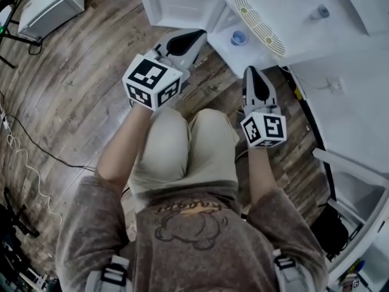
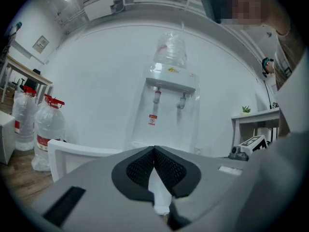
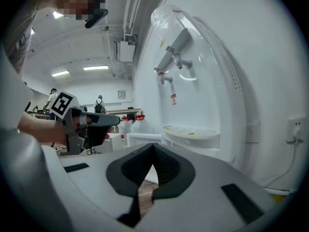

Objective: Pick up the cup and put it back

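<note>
At the left of the head view, the left gripper (image 1: 196, 38) is held in front of the person's body and points toward the white water dispenser (image 1: 292, 17). In the left gripper view its two black pads meet at the tips. Nothing is between them, so this gripper is closed and empty.

A little to the right stands the cup (image 1: 239, 38), a small blue one. It is upright on a white ledge of the dispenser, just beside the slotted drip tray (image 1: 258, 24). No gripper touches it, and neither gripper view shows it.

Further right, the right gripper (image 1: 254, 70) is near the front of the dispenser, with its tip apart from the cup. In the right gripper view its pads are pressed together with only the floor visible below them. It is also closed and holds nothing.

I judge that the task is at its very start. The cup is not yet picked up and the reach toward it is not finished. The next move calls for one gripper to spread its jaws first, because closed jaws cannot take the cup. Then it must come down with one pad on each side of the cup's wall and close gently, since such a light cup may tip or be crushed.
</note>
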`<state>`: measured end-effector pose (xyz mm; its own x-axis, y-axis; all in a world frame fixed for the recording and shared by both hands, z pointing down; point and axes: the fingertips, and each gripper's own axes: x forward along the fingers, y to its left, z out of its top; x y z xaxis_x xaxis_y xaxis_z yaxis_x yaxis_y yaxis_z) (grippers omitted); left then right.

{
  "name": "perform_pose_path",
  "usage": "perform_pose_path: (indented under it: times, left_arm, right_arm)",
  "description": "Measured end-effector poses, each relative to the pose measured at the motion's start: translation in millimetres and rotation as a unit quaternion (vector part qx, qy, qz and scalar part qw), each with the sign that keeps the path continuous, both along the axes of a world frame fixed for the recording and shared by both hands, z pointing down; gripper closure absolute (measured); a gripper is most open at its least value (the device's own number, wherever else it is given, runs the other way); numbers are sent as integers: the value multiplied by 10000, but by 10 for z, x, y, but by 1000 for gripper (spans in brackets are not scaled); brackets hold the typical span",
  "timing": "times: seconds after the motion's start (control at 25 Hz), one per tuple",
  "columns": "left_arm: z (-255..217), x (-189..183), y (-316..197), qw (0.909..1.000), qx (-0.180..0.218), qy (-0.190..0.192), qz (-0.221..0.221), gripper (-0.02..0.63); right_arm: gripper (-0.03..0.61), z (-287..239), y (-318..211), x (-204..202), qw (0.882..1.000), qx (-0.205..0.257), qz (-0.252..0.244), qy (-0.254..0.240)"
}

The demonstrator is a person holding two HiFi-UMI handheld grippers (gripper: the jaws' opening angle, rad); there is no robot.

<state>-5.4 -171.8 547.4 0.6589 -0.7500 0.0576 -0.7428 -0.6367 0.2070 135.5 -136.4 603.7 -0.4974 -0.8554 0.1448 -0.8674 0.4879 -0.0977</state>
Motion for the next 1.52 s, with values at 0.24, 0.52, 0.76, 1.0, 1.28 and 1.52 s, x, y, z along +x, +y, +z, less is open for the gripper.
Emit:
perform_pose_path:
  times: [0.24, 0.52, 0.76, 1.0, 1.28, 1.52]
  left_arm:
    - [-43, -13, 154, 9999, 75, 74, -13, 611]
    - [-35, 106, 293, 9999, 38, 81, -65, 611]
    - [32, 156, 340, 9999, 38, 20, -126, 611]
    - [97, 206, 401, 9999, 69, -78, -55, 611]
    - [111, 239, 443, 9996, 231, -80, 104, 611]
    - [127, 188, 459, 9998, 181, -23, 65, 611]
  right_arm:
    - [577, 174, 95, 117, 9999, -61, 114, 13]
    - [577, 298, 175, 161, 9997, -200, 105, -8]
    - [577, 276, 200, 205, 9999, -64, 101, 79]
    - [584, 286, 176, 265, 9998, -47, 203, 56]
    - [438, 437, 177, 213, 9997, -250, -23, -46]
    - [237, 563, 126, 195, 9990, -388, -87, -212]
